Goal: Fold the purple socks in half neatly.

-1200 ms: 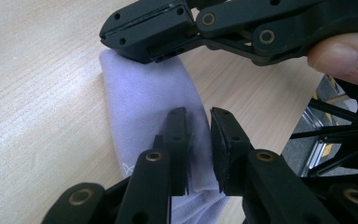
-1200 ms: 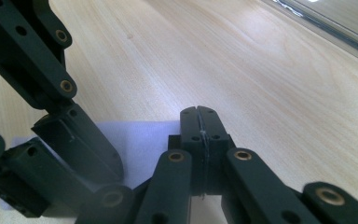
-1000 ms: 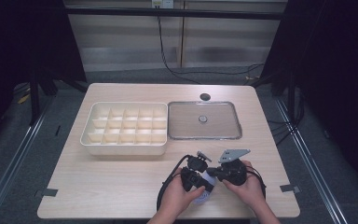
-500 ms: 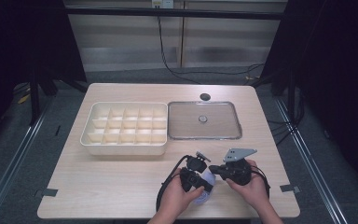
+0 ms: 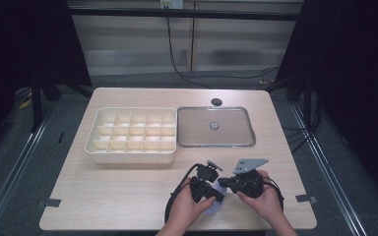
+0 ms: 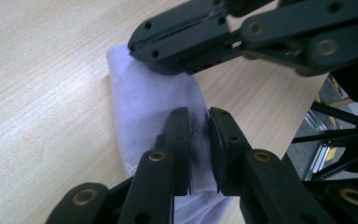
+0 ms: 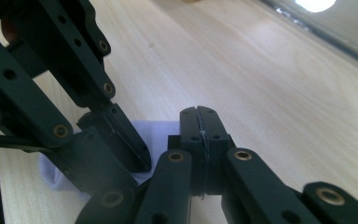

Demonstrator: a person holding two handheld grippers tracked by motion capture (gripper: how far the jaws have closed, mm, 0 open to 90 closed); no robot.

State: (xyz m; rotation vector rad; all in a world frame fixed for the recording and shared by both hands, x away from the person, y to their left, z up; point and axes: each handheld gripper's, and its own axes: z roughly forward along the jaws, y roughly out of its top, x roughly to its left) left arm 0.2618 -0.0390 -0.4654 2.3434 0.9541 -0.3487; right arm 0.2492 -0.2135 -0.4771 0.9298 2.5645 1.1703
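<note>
A pale lavender cloth, like a small sock, lies flat on the wooden table near its front edge and shows between the hands. My left gripper pinches a raised fold of it between its pads, close to the nearer end. The right gripper has its jaws pressed together, and its tip rests on the cloth's far end. I cannot tell whether any cloth is caught between them. In the high view the right gripper points left toward the left one.
A cream tray with several empty compartments stands at the middle left. Beside it on the right lies a flat metal lid with a small knob. A small black disc sits at the back. The table's front edge is close behind the hands.
The right gripper has shifted slightly to the right. The left gripper has stayed in place on the cloth.
</note>
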